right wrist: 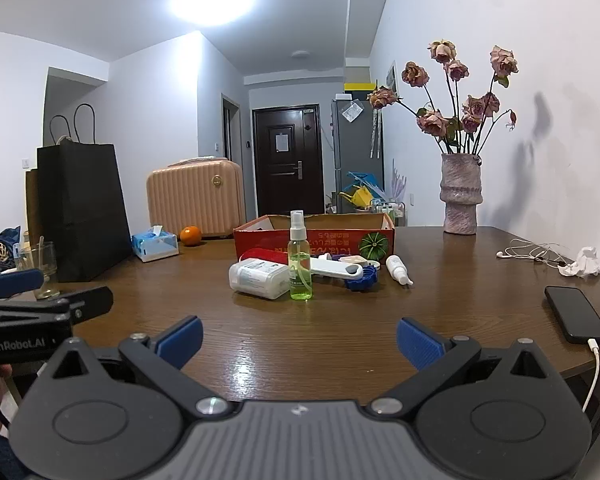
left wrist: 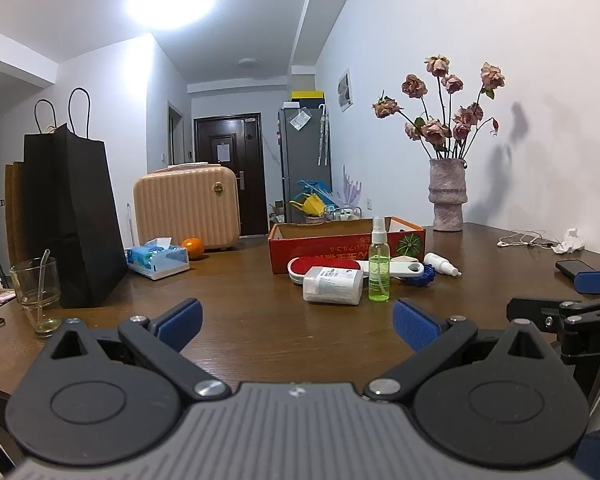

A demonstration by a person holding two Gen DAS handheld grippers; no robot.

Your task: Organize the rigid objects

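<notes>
A red open cardboard box [left wrist: 320, 246] [right wrist: 260, 240] stands mid-table. In front of it lie a white pill bottle [left wrist: 332, 285] [right wrist: 258, 279], an upright green spray bottle [left wrist: 379, 270] [right wrist: 300, 266], a red-and-white lint brush [left wrist: 324, 267], a white flat tool [right wrist: 332, 269] on a blue gear-shaped thing [left wrist: 420, 278] [right wrist: 362, 280], and a small white dropper bottle [left wrist: 442, 264] [right wrist: 398, 269]. My left gripper [left wrist: 298, 326] is open and empty, well short of them. My right gripper [right wrist: 300, 338] is open and empty too.
A black paper bag [left wrist: 76, 216], a glass with a straw [left wrist: 36, 292], a tissue box [left wrist: 158, 258], an orange [left wrist: 192, 247] and a suitcase [left wrist: 188, 206] are at the left. A vase of flowers [left wrist: 447, 196], earphones [right wrist: 528, 254], crumpled tissue [right wrist: 586, 262] and a charging phone [right wrist: 576, 314] are at the right.
</notes>
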